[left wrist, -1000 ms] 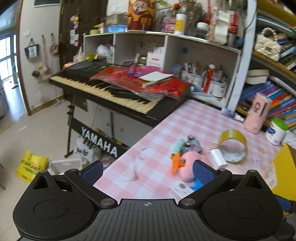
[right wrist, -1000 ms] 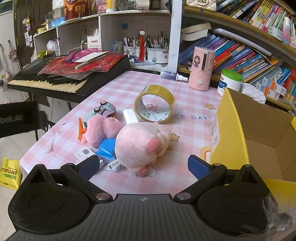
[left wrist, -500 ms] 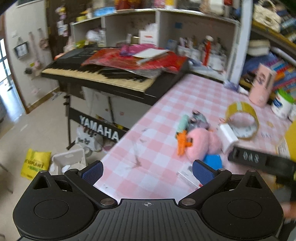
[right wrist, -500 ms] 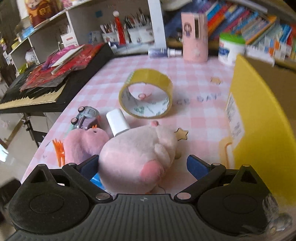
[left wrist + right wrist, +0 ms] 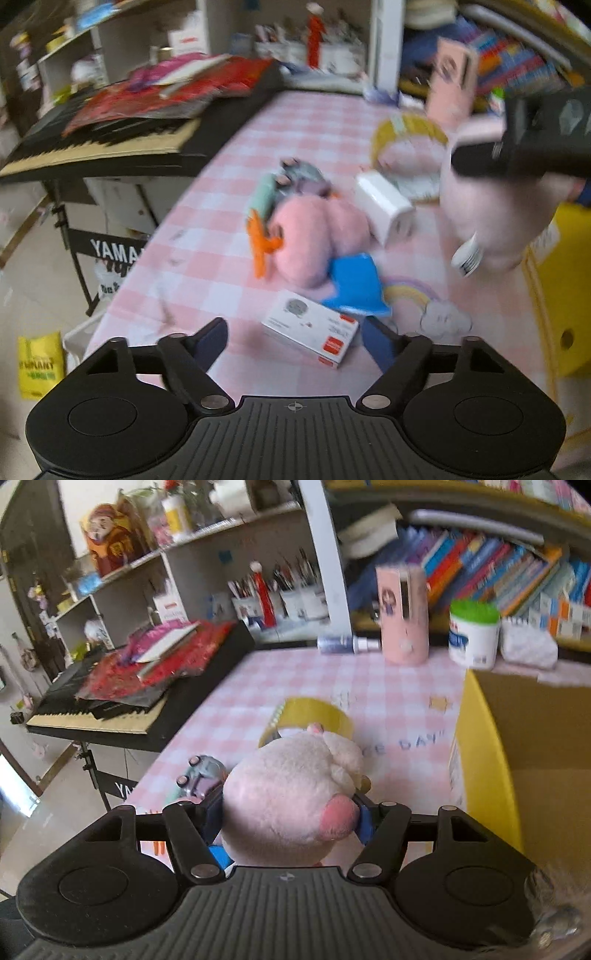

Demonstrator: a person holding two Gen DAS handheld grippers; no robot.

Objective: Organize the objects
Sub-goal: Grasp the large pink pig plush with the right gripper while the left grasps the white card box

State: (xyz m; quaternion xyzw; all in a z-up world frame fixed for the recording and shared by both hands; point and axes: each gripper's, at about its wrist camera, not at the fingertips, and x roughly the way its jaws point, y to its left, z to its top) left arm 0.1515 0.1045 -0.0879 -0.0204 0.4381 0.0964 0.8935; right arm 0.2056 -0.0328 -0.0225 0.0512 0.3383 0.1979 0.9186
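Pig plush (image 5: 291, 794) now lifted in closing right tool (image 5: 288, 812), yellow box (image 5: 484, 760) edge just beside

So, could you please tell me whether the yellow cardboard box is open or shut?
Open. In the right wrist view the yellow cardboard box shows its bare brown inside from above, with no lid or flaps over it.

A pink checked surface (image 5: 229, 206) is seen. On it lie a pink plush toy (image 5: 317, 236), a white box (image 5: 310, 328), a white charger (image 5: 384, 206), a tape roll (image 5: 314, 712) and a yellow carton (image 5: 484, 775).
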